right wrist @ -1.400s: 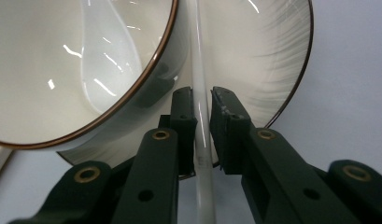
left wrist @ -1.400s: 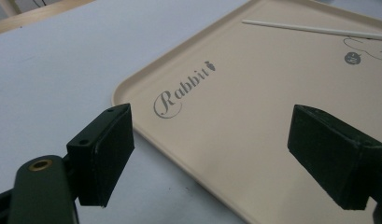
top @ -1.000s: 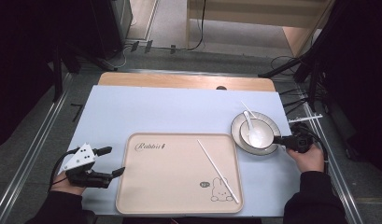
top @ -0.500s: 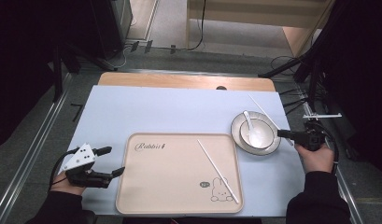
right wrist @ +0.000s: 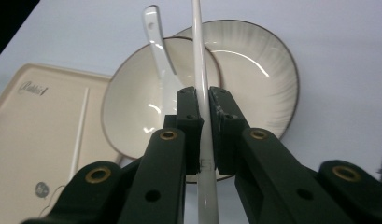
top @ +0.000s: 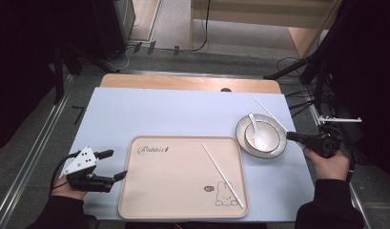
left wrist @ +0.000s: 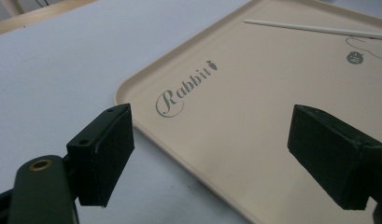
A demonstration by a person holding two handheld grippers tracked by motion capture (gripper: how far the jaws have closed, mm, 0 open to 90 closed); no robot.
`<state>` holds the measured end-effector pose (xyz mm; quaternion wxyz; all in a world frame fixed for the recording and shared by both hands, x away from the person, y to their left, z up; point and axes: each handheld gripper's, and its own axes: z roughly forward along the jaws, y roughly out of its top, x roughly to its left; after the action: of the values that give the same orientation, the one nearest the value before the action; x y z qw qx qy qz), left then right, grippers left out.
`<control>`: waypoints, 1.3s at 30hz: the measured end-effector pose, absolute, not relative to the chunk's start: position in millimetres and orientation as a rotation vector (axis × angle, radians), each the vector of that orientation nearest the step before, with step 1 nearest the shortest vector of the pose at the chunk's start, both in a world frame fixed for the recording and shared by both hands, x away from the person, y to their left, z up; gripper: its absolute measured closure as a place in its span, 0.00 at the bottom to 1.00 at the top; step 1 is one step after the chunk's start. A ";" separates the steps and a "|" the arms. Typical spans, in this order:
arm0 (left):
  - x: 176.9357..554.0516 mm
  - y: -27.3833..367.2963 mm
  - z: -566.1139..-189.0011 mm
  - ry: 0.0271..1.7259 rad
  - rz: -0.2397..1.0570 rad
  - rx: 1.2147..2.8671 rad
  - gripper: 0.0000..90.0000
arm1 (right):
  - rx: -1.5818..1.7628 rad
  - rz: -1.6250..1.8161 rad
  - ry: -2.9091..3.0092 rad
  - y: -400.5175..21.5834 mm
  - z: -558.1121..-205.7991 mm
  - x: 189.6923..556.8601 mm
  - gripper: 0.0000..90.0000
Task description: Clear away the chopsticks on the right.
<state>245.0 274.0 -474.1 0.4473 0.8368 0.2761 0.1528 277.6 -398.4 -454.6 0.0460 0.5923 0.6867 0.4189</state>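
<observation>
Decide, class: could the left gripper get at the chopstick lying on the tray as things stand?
Probably yes. The left gripper sits open at the tray's left edge, and only bare tray surface lies between it and the chopstick.

Both grippers in position at table level.
Left gripper (top: 117, 164): jaws spread wide, nothing between them. Right gripper (top: 290, 136): jaws clamped together on a slender white chopstick (right wrist: 200, 74), hand at right edge.

A pale blue sheet (top: 183, 114) covers a wooden table (top: 190, 83), whose bare far edge shows. Grey floor (top: 173, 19) lies beyond, crossed by black cables (top: 205, 28), with light wooden furniture (top: 259, 14) behind. Metal rails (top: 30, 157) flank the table; the sides are dark
</observation>
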 end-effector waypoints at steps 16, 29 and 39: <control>244.3 274.7 -473.2 0.687 0.378 2.066 0.17 | 1.740 1.296 2.223 -346.5 -441.7 259.0 0.94; 244.3 275.0 -473.2 0.683 0.381 2.066 0.17 | 1.694 1.271 2.313 -314.0 -447.8 234.9 0.94; 244.3 274.6 -473.0 0.684 0.380 2.066 0.17 | 1.666 1.158 2.414 -286.9 -463.7 227.4 0.94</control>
<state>244.3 274.6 -473.0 0.4496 0.8353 0.2766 0.1536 227.4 -286.9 -463.7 -0.0058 0.5282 0.7656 0.3672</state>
